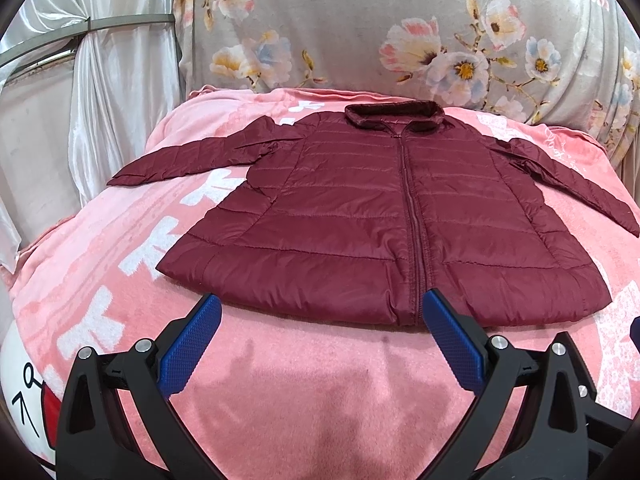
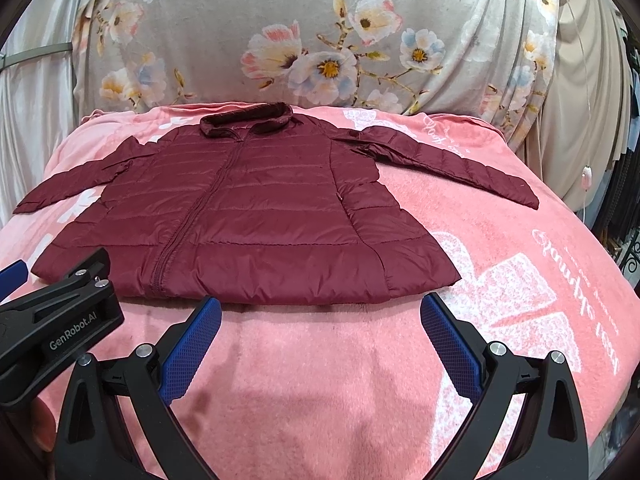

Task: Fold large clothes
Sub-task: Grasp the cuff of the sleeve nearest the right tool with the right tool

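Observation:
A dark red quilted jacket (image 1: 360,216) lies flat and zipped on a pink blanket (image 1: 300,380), collar at the far side, both sleeves spread out sideways. It also shows in the right wrist view (image 2: 248,216). My left gripper (image 1: 320,308) is open and empty, its blue pads just short of the jacket's near hem, around the zipper's left side. My right gripper (image 2: 320,310) is open and empty, just in front of the hem's right half. The left gripper's body (image 2: 60,320) shows at the left of the right wrist view.
The pink blanket (image 2: 520,280) with white print covers the raised surface. A grey floral cloth (image 1: 360,28) hangs behind it. White satin curtains (image 1: 112,80) hang at the left. Beige drapes and a hanging cord (image 2: 586,172) are at the right.

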Demonstrator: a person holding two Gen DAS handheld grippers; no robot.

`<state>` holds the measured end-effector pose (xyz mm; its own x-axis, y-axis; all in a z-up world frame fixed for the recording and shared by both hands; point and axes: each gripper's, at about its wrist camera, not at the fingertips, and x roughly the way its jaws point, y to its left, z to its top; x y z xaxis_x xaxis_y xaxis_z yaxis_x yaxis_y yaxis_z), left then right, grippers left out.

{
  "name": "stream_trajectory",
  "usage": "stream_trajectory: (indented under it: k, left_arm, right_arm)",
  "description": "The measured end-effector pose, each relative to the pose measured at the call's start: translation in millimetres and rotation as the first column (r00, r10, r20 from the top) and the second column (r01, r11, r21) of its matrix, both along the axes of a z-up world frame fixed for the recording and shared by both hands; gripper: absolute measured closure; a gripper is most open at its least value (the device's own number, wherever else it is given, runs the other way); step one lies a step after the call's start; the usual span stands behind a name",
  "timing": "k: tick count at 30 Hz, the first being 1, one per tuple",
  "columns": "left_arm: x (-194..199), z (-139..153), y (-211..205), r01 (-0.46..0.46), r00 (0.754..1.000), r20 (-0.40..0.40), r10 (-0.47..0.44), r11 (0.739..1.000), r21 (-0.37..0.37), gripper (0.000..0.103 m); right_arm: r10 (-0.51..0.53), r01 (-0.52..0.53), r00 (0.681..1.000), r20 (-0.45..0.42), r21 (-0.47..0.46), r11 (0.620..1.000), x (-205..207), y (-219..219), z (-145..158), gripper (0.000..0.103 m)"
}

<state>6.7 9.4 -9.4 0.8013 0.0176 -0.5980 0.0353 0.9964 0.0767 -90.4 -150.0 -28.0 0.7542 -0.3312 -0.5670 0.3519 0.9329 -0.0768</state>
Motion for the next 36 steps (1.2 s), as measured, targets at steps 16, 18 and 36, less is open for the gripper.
stream_trajectory:
  k: [16, 18, 36]
  left_arm:
    - [51, -8, -2, -0.008, 1.0, -0.01, 0.008, 1.0, -0.009, 0.005]
    - [58, -8, 0, -0.012, 1.0, -0.01, 0.012, 1.0, -0.024, 0.005]
    - [132, -6, -8, -0.021, 1.0, 0.007, 0.021, 0.999, -0.039, 0.005]
  right_arm:
    - [-0.081, 0.085, 0.996, -0.037, 0.124, 0.989, 51, -77, 0, 0.005]
    - [-0.132, 0.134, 0.991, -0.022, 0.192, 0.972, 59, -116, 6, 0.005]
    - [-0.565, 0.505, 0.825, -0.021, 0.477, 0.719, 115, -424, -16, 0.005]
